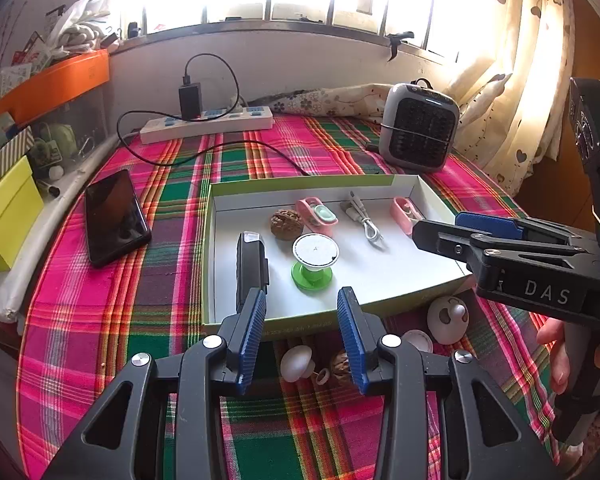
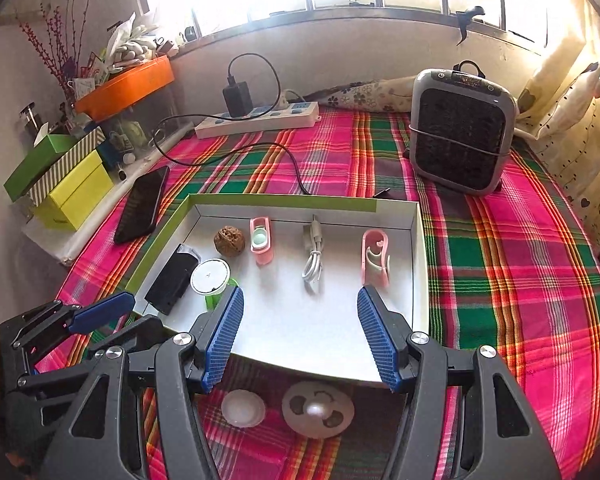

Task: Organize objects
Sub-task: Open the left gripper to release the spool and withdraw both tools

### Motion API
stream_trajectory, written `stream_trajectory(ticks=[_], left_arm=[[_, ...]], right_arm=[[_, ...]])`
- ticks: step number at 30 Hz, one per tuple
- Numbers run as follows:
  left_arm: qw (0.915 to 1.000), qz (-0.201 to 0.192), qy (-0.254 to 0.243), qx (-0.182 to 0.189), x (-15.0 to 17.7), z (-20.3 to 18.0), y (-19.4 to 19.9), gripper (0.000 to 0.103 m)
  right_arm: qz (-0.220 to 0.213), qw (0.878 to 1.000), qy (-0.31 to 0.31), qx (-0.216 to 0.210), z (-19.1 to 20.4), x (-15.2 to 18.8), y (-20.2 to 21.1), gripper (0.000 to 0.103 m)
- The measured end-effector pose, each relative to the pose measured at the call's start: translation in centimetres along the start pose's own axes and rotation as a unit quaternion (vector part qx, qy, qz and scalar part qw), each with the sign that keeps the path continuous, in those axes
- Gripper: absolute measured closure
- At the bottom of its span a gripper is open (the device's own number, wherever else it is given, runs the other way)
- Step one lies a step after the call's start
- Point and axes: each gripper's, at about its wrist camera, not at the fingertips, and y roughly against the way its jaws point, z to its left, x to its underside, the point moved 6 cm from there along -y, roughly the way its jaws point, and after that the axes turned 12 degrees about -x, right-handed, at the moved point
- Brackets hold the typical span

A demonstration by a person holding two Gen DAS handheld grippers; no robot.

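Observation:
A shallow white box with a green rim [image 1: 300, 184] [image 2: 284, 200] lies on the plaid cloth. In it are a walnut [image 1: 286, 222], a pink-and-green clip [image 1: 318, 214], a white cable [image 1: 364, 224], a pink holder [image 1: 405, 210], a black device [image 1: 252, 264] and a green-and-white spool [image 1: 314, 258]. In front of the box lie a white mushroom-shaped piece [image 1: 296, 362], a second walnut [image 1: 340, 366], a small white cap [image 2: 243, 408] and a round white fan-like disc [image 2: 318, 404]. My left gripper [image 1: 302, 336] hovers open over the box's near edge. My right gripper [image 2: 302, 336] is open and empty above the cap and disc.
A black phone [image 1: 116, 216] lies left of the box. A power strip with a charger [image 1: 208, 124] and its cable sit at the back, a grey heater [image 1: 418, 128] at the back right. Yellow and striped boxes [image 2: 76, 192] line the left ledge. Curtains hang on the right.

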Motion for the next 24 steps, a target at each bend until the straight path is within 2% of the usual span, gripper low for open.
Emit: stream_trajectory(ticks=[12,24], left_arm=[[0.9998,0.004,0.020,-0.009,1.1,2.3,0.5,0.067],[0.9996,0.009,0.027,-0.007,1.9,2.6,0.6,0.067]], right_arm=[[-0.008,1.000,-0.012,0.017,-1.2,1.5,1.7,0.043],[-0.015,0.999,-0.021,0.027,-2.1,2.7,2.7,0.043]])
